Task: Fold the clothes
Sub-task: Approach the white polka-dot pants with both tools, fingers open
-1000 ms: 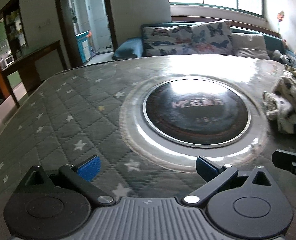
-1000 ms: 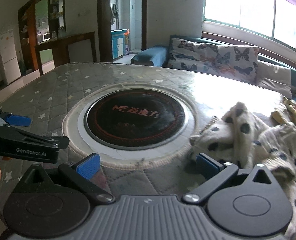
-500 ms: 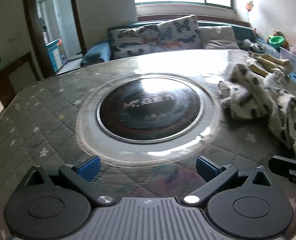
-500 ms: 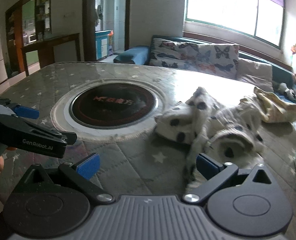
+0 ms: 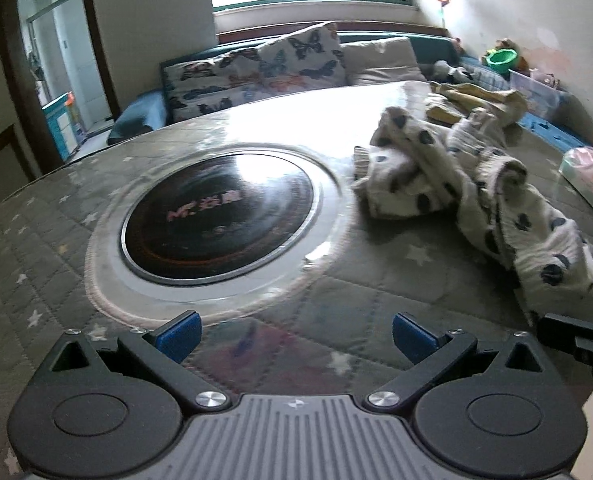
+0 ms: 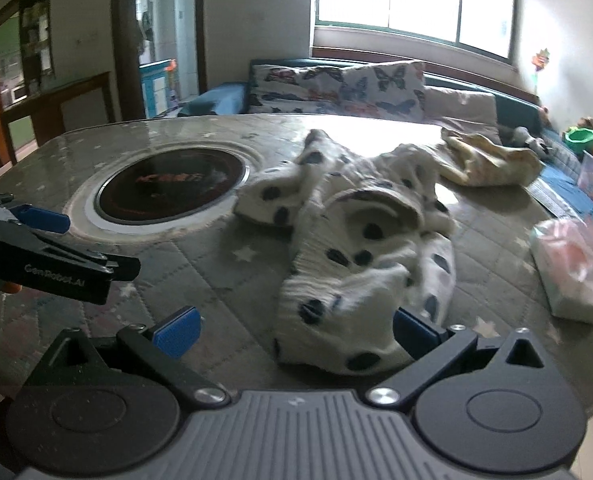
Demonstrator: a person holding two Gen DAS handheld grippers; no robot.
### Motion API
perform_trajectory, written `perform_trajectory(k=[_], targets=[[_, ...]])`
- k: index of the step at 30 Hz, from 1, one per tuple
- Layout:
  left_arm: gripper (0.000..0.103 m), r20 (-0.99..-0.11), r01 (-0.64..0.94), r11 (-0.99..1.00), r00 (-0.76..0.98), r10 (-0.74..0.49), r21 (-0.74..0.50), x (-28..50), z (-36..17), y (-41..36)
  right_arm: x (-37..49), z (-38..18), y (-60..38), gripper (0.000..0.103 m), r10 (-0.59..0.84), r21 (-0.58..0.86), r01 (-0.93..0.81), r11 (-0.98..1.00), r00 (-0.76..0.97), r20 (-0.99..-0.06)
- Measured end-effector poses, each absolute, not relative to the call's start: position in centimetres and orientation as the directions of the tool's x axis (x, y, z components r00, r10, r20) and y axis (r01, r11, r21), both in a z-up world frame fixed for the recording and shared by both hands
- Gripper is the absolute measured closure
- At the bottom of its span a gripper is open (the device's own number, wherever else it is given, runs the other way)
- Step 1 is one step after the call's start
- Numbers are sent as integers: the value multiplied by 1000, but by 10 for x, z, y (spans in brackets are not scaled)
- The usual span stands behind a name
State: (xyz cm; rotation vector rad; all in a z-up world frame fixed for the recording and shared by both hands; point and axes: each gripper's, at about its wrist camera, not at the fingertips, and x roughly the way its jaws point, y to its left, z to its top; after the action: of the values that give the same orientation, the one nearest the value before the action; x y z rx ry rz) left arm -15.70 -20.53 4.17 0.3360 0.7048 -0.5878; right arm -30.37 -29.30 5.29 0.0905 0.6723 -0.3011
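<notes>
spotted garment [image 6: 360, 248] crumpled, just ahead of right gripper [image 6: 296, 330] | both jaws spread, empty

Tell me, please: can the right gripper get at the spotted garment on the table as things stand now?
Probably yes. The right gripper is open, and the crumpled spotted garment lies right before it, its near hem already between the fingers. Nothing lies between them; the left gripper is off to the side.
</notes>
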Motion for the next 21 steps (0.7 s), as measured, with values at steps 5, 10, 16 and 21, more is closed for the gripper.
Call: perform_trajectory(k=[5, 10, 16, 21], targets=[[0, -696, 640, 763, 590, -409, 94, -167, 41, -215, -315, 51, -301, 0, -268, -11, 336, 942, 729, -629], [0, -702, 661, 745, 573, -424, 90, -174, 41, -219, -324, 50, -304, 0, -286, -6, 364, 931, 719, -634], [0, -707, 680, 728, 555, -439, 82, -184, 42, -220, -334, 47, -303, 0, -298, 0, 388, 922, 707, -642], [0, -707, 693, 715, 550, -444, 90, -194, 43, -221, -341, 43, -301, 0, -300, 0, 396, 918, 697, -651]])
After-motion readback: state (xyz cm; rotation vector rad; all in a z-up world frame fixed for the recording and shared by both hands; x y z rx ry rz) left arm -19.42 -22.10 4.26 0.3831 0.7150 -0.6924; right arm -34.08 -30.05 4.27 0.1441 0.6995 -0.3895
